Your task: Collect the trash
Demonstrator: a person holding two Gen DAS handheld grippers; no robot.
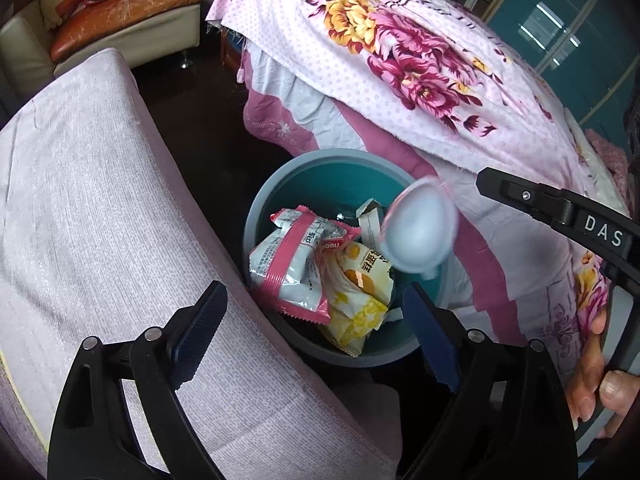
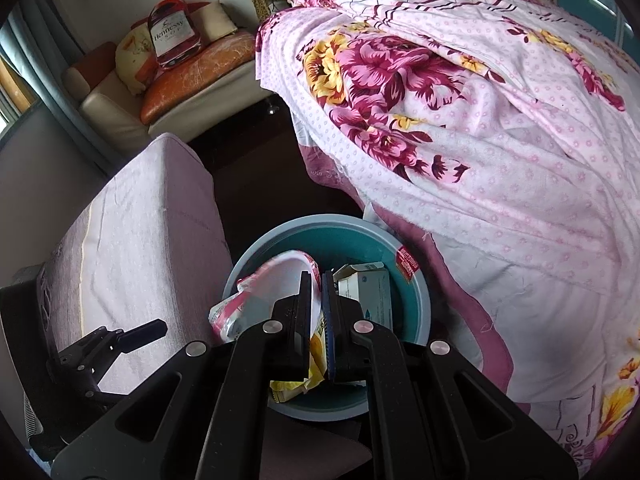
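Observation:
A round bin (image 1: 320, 157) (image 2: 425, 308) with a grey-blue rim and teal inside stands on the dark floor. In it lie a pink-and-white wrapper (image 1: 288, 268), a yellow wrapper (image 1: 356, 304) and a white carton (image 2: 370, 290). My left gripper (image 1: 314, 288) hangs over the bin's near side, open wide, with nothing between its fingers. A pale round piece of trash (image 1: 420, 228) (image 2: 284, 276) with a pinkish rim is blurred above the bin, close to my right gripper's tip (image 1: 484, 178). My right gripper (image 2: 318, 276) is over the bin, jaws almost together and only the yellow wrapper far below showing through the slit.
A pale pink covered seat (image 1: 100, 200) presses against the bin's left side. A floral bedsheet (image 1: 400, 60) hangs down on the right and behind. A sofa with an orange cushion (image 1: 128, 4) stands at the back. A person's hand (image 1: 600, 380) grips the right gripper's handle.

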